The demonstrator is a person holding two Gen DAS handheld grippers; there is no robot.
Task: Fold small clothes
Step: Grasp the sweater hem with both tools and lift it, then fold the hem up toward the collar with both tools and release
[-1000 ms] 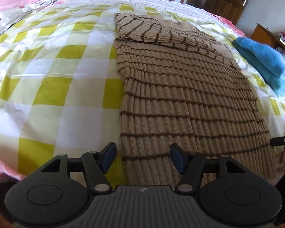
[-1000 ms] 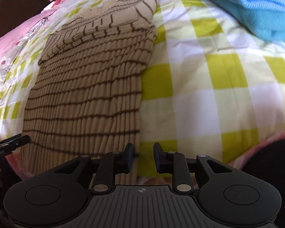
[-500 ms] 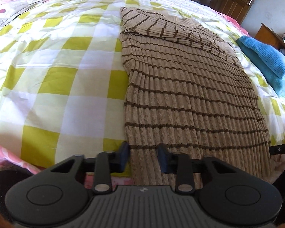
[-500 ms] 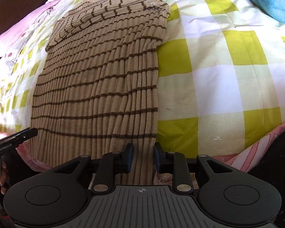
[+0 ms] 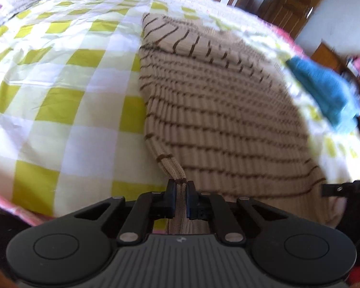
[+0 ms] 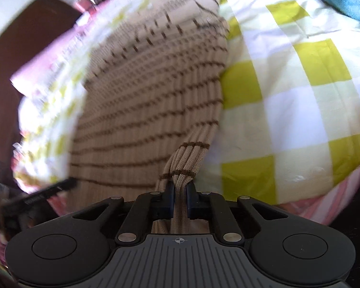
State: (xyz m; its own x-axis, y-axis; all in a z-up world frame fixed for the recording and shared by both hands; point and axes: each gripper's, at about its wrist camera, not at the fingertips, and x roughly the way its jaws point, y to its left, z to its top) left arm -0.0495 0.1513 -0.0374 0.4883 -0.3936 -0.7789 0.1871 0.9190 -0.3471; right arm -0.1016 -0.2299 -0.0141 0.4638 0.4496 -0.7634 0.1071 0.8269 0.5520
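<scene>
Covering nearly the whole of both wrist views, one bed under a yellow-and-white checked sheet (image 5: 60, 100) serves as the folding surface, its flat spread judged the reason the garment was laid out there. One beige ribbed sweater with thin brown stripes (image 5: 216, 110) lies face-down-flat across it, running from the near hem at 6 o'clock up to its folded-in sleeve at 12 o'clock in the left wrist view; in the right wrist view the same sweater (image 6: 151, 100) fills the 9 to 12 o'clock side. One blue knit item (image 5: 324, 91) sits apart at 3 o'clock, clear of the sweater, apparently set aside. Two hand-held grippers are at work, one per hem corner. The left gripper (image 5: 179, 199) is clamped tight on the sweater's left hem corner, the ribbed cloth pinched into a narrow strip between its pads and tented up off the sheet. The right gripper (image 6: 179, 200) is likewise pressed shut on the right hem corner, a gathered fold of knit rising from its jaws. Holding both corners at once looks like preparation for carrying the hem toward 12 o'clock, over the chest, so the fold stays square. Both views are motion-blurred at their far edges.
</scene>
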